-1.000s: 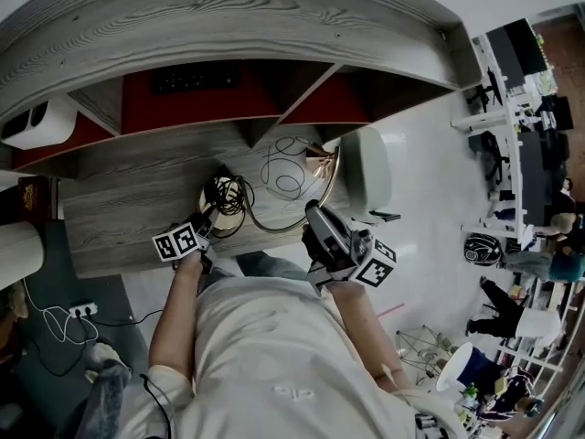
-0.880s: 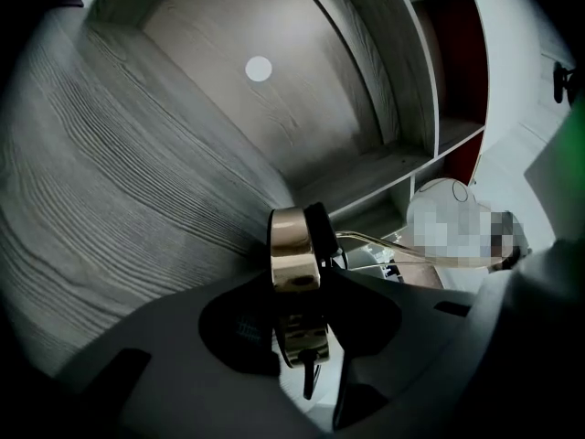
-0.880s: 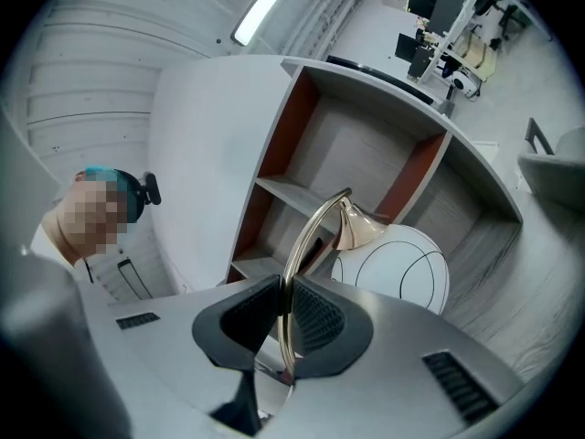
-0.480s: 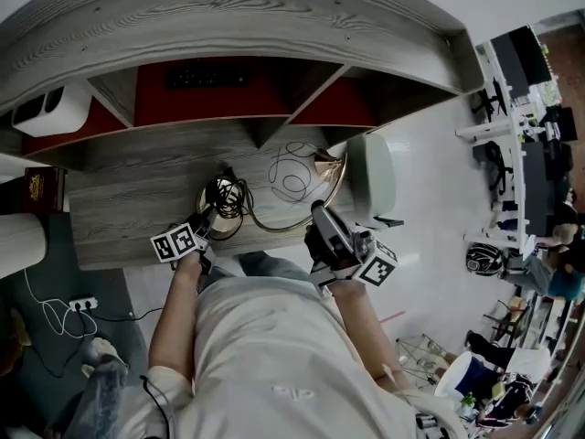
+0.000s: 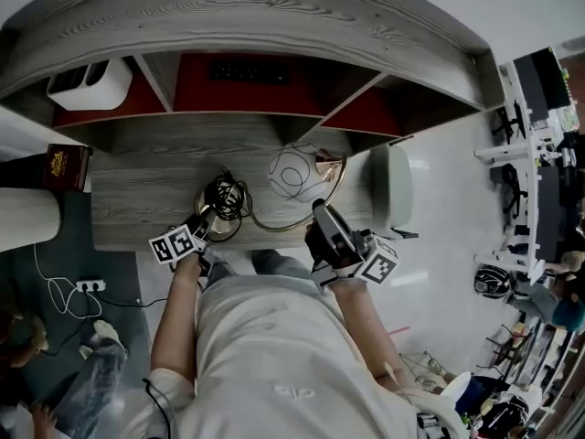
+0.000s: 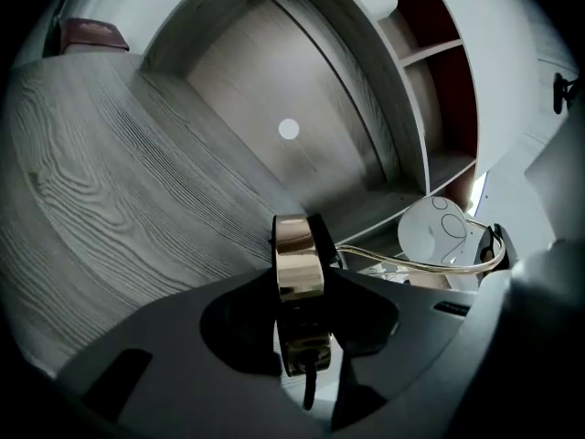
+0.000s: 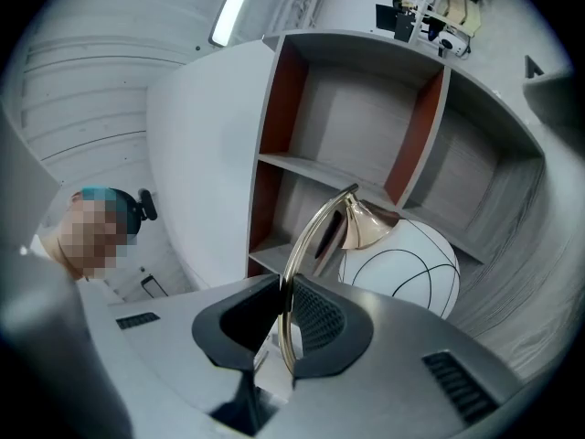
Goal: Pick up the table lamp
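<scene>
Lift step in hand, I judged. Left gripper point(image 6: 298, 277) jaws gripped the round gold base point(image 6: 296, 252) of the white-globed table lamp point(image 5: 292, 171). Right gripper point(image 7: 285, 311) jaws pinched its thin curved gold arm point(image 7: 309, 231). The lamp was over the grey wood-grain counter point(image 5: 137, 199). Next: raise both hands evenly.

Left of the lamp point(image 5: 293, 168) the table point(image 5: 137, 186) lies bare as far as a book point(image 5: 64, 165) at its end. Just behind the lamp a shelf divider point(image 5: 295, 129) comes down to the table, with open compartments point(image 5: 228, 90) on either side. Right of the lamp a pale chair point(image 5: 391, 186) blocks the table's end.
</scene>
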The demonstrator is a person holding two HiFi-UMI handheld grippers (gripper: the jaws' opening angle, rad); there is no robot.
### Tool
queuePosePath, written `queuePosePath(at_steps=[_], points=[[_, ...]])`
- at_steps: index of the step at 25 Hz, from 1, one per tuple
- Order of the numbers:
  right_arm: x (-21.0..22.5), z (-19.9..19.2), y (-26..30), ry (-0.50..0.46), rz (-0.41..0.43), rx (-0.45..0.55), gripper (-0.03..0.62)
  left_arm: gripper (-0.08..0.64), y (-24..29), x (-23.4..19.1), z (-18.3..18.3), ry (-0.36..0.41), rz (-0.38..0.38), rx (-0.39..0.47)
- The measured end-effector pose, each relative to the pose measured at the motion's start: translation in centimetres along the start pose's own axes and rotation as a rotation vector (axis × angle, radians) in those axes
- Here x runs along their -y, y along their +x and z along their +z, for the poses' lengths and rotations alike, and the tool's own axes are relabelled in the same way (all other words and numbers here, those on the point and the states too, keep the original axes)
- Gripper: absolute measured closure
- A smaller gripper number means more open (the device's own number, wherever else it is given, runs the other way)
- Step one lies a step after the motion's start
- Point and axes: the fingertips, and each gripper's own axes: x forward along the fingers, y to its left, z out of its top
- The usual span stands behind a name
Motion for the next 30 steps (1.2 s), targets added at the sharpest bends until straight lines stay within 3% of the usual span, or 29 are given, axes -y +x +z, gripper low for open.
queuePosePath(at_steps=[13, 25, 30], points=[[-2.1, -5.3, 5.9, 0.117, 0.147, -0.065, 0.520, 0.423, -9.4, -4.7, 3.7, -0.021, 0.100, 0.100], [-4.8, -8.9, 9.9, 0.182, 0.253, -0.133, 0.520, 0.423, -18.3, -6.3, 7.9, -0.004, 0.187, 0.190], [-5.5, -9.1, 10.7, 0.198, 0.286, -0.156, 0.522, 0.423, -19.4, -6.3, 8.6, 0.001, 0.199, 0.218]])
